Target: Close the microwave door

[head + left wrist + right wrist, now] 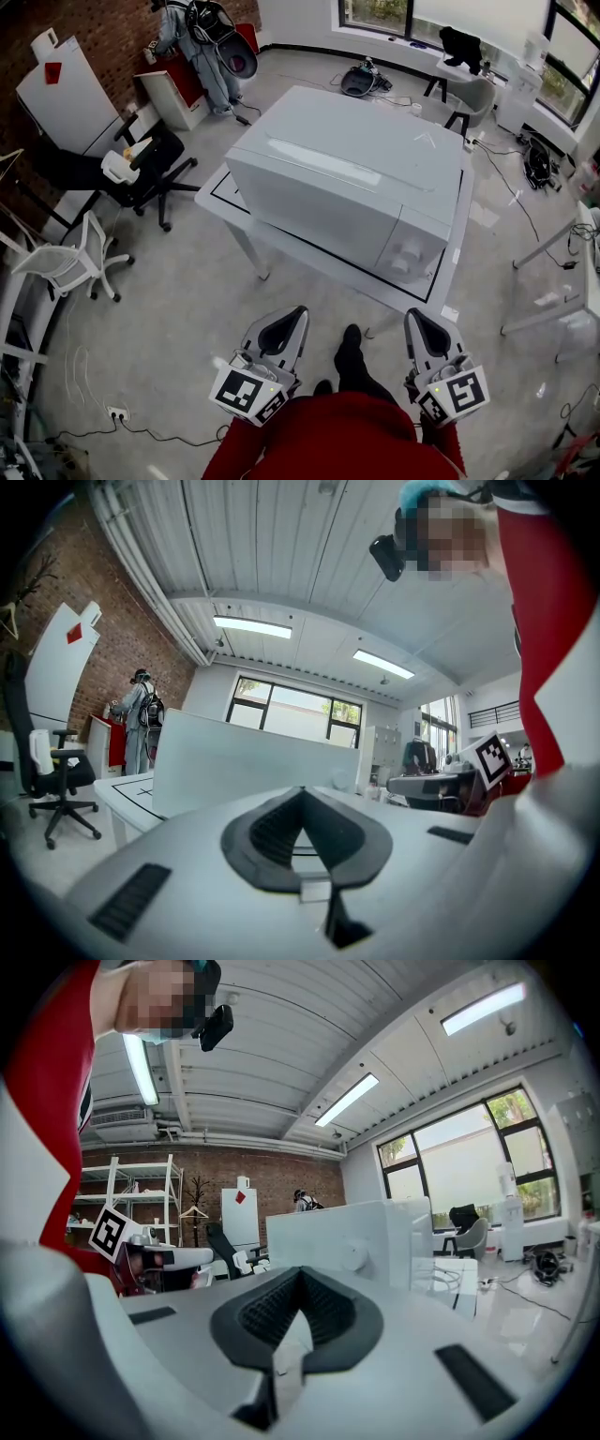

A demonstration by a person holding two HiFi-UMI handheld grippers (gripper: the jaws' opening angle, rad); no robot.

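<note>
A white microwave (347, 178) stands on a white table (448, 277) ahead of me. Its door (314, 208) lies flush with the front, beside a panel with two knobs (410, 251). My left gripper (297, 316) and right gripper (416, 319) hover close to my body, short of the table's near edge, apart from the microwave. Both are shut with nothing between the jaws. The left gripper view shows the left gripper (302, 793) pointing level at the microwave (248, 761). In the right gripper view the right gripper (300, 1274) faces the microwave (347, 1237) and its knob.
A black office chair (150, 173) and a white chair (75, 258) stand at the left. A person (202, 47) works by a red cabinet at the back. A power strip (117, 412) with cable lies on the floor. Another table's legs (553, 248) stand at right.
</note>
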